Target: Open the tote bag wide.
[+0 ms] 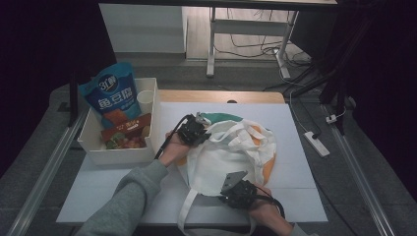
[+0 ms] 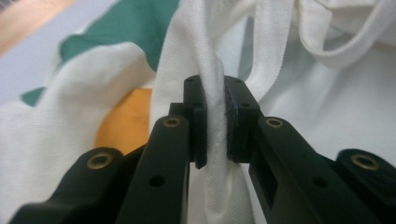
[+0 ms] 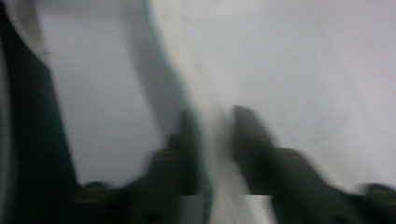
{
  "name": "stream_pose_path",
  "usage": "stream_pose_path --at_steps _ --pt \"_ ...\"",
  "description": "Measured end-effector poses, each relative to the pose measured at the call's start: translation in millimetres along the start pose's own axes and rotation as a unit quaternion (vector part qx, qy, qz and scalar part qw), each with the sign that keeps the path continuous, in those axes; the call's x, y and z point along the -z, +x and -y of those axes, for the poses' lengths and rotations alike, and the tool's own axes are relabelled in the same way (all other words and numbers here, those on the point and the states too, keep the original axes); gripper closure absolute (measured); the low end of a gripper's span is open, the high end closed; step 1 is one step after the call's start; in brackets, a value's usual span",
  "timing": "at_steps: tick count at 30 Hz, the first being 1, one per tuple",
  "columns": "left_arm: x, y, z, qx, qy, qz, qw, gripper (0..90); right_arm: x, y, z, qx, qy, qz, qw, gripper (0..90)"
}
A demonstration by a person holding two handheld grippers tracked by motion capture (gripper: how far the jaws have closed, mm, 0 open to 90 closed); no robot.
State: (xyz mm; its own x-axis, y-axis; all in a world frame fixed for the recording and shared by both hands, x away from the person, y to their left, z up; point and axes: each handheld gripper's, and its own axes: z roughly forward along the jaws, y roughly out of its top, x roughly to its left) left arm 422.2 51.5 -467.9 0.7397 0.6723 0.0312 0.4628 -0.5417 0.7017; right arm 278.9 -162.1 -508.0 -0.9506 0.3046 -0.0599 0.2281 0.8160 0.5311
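White woven cotton makes up the tote bag (image 1: 231,157), a soft, crumpled heap on the pale mat (image 1: 295,123) in the middle of the table, with flat webbing straps (image 1: 246,140) looped over it and patches of green and orange showing at its edges. The left gripper (image 2: 215,121) has its black jaws pinched tight on a bunched fold of the bag's cloth at the far left side. The right gripper (image 1: 235,188) sits at the bag's near edge; its own view is blurred, with cloth between the jaws, and I cannot tell if they clamp it. A white box (image 1: 91,135) of snack packets (image 1: 112,93) stands left of the bag.
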Motion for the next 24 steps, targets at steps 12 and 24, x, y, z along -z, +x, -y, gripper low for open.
stream_pose_path --at_steps 12,24 --pt "40.3 6.4 -0.2 0.009 -0.066 -0.017 0.9976 80.8 72.0 8.7 -9.3 0.021 -0.115 -0.039 0.9923 86.9" --pt "86.7 -10.5 -15.3 -0.005 -0.163 -0.023 0.9864 81.0 159.2 8.6 -35.5 0.043 -0.239 0.010 0.9699 86.8"
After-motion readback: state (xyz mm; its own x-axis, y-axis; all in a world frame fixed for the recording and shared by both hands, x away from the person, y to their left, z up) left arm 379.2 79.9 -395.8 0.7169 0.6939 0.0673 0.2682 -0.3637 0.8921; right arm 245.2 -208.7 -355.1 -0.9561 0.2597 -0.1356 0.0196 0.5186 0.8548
